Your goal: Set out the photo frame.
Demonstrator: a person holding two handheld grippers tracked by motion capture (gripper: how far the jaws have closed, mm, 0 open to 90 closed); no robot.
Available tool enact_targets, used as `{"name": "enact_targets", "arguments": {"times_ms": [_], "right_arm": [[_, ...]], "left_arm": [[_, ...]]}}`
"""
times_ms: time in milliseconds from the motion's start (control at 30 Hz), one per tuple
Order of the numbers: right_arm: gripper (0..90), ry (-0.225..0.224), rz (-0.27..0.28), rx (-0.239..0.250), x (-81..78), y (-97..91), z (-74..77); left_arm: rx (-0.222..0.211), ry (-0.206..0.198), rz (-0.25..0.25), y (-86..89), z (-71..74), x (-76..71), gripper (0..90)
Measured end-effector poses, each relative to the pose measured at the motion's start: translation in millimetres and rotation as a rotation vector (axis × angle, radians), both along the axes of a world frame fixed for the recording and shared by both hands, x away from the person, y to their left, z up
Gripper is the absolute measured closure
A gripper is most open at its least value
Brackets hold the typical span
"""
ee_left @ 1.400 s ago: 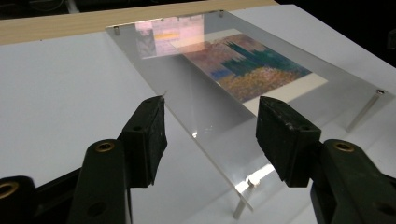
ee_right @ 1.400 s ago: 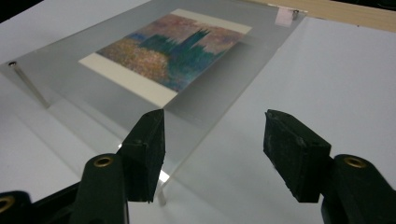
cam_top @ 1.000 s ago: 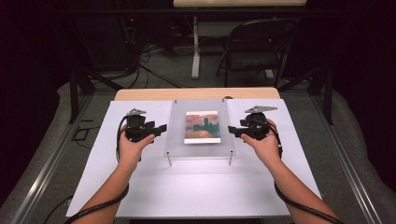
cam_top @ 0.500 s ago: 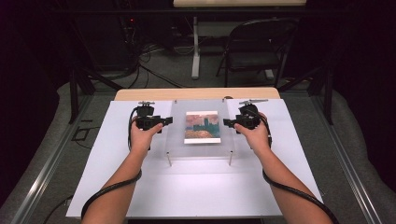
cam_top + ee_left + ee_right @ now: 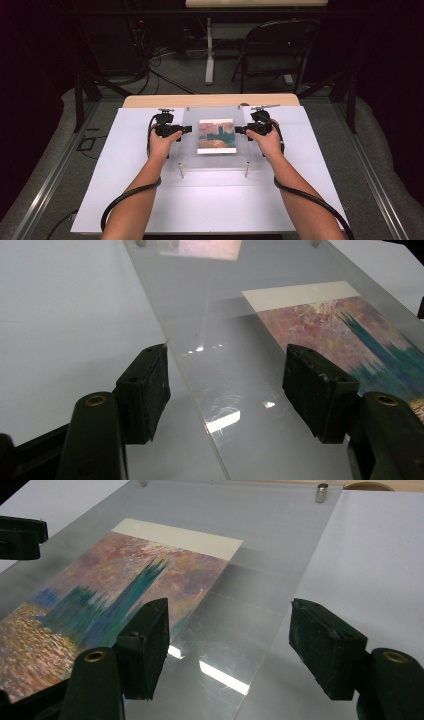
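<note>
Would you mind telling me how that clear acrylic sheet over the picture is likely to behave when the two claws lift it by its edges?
The clear acrylic sheet looks flat and straight-edged, so probably stiff. Its glossy, glare-streaked surface suggests it may slip between the pads. It sits on small metal standoffs, so uneven lifting could tilt it.

The flat rectangular painted print (image 5: pixel 216 136) under the clear colourless acrylic sheet (image 5: pixel 216 113) shows mottled pink and mauve above, dark teal spire-like streaks through the middle, blue and golden-orange dabs below, and a plain cream band along one edge. The black two-jaw left gripper (image 5: pixel 227 390) and black two-jaw right gripper (image 5: pixel 235 645) have brass-coloured rivets. The broad white tabletop (image 5: pixel 200 200) is plain and unpatterned.
</note>
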State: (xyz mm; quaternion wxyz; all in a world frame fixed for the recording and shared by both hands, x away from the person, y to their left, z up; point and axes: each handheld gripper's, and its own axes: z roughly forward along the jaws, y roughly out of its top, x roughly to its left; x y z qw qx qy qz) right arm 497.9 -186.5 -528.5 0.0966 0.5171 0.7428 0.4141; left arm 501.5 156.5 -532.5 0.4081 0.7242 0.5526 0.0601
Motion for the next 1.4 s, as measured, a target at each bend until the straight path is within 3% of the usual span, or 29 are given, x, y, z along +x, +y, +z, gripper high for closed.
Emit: {"name": "enact_targets", "arguments": {"times_ms": [267, 433, 933, 1400], "right_arm": [[32.7, 0.025, -0.006, 0.003, 8.7, 1.7, -2.9], [32.4, 0.044, -0.004, 0.001, 10.1, 3.4, -6.2], [30.1, 0.091, -0.018, 0.066, 16.2, -0.5, -11.7], [27.4, 0.128, -0.033, 0.122, 21.4, 0.4, -17.7]], "left_arm": [[0.004, 0.002, -0.017, -2.9, -1.3, 5.2, 34.8], [0.001, 0.030, -0.031, -1.1, -4.6, 8.3, 34.6], [-0.056, 0.057, -0.005, 0.4, -11.5, 12.5, 32.6], [-0.057, 0.079, -0.010, 0.0, -11.6, 16.4, 30.4]]}}
